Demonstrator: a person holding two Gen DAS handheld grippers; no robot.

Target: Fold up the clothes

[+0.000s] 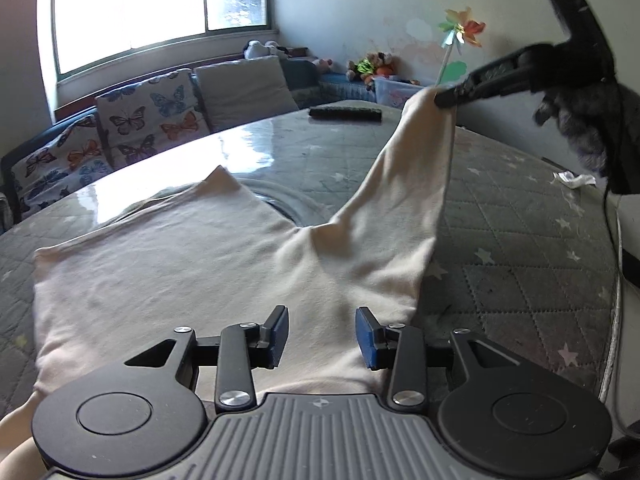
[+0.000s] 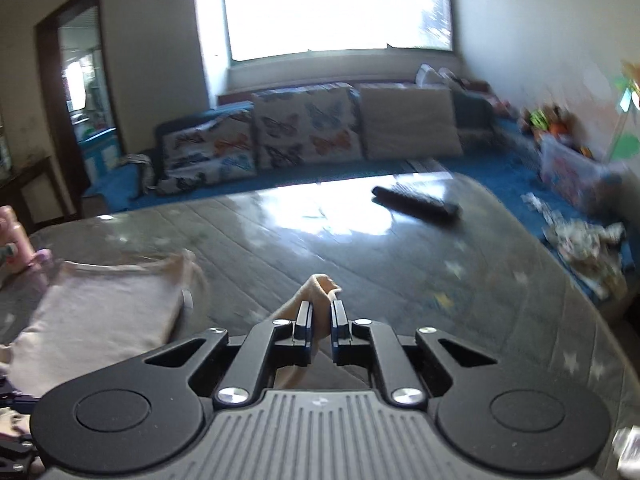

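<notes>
A cream garment (image 1: 180,280) lies spread on the grey quilted table cover (image 1: 512,232). My left gripper (image 1: 322,316) hovers over its near edge. Its blue-padded fingers (image 1: 280,334) stand apart, with cloth under them and nothing pinched. A corner of the garment rises in a taut strip to my right gripper (image 1: 442,101) at the upper right, held by a dark-gloved hand (image 1: 580,128). In the right wrist view, that gripper (image 2: 321,308) is shut on the cloth corner (image 2: 320,284), which pokes out past the tips. The rest of the garment (image 2: 100,312) lies at the left.
A dark flat bar (image 1: 344,113) (image 2: 416,202) lies at the table's far side. A crumpled white scrap (image 1: 572,179) sits near the right edge. Butterfly-print cushions (image 1: 140,120) line a sofa under the window. Toys and a pinwheel (image 1: 460,36) stand by the right wall.
</notes>
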